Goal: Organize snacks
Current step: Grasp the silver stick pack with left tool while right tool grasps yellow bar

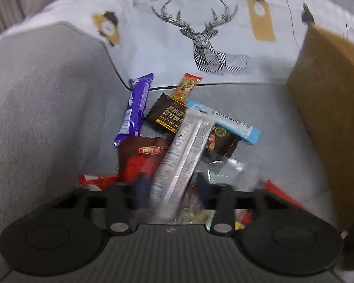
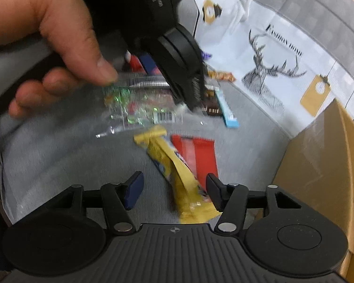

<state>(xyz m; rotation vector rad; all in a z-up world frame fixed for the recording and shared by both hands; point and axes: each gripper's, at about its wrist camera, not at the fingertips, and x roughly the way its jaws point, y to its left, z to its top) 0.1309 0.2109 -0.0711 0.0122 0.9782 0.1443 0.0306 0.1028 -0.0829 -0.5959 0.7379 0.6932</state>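
The snacks lie in a loose heap on the grey sofa seat (image 1: 283,108), with the cardboard box (image 2: 318,155) standing at the right.

The left tongs (image 1: 168,188) stand partly open around a long silver packet (image 1: 184,151) that rises between the fingers; blur hides whether the pads press it, so a grip cannot be told. The right tongs (image 2: 172,191) stand open with the yellow wrapper (image 2: 177,176) between the fingers, untouched, and a red packet (image 2: 198,151) just beside it.

To take the yellow wrapper well, the right tongs should probably close across its narrow body, clear of the red packet.

The left hand (image 2: 54,35) and its tool crowd the far left above the clear candy bag (image 2: 139,108). Open room lies on the near left of the seat; the box wall hems the right.
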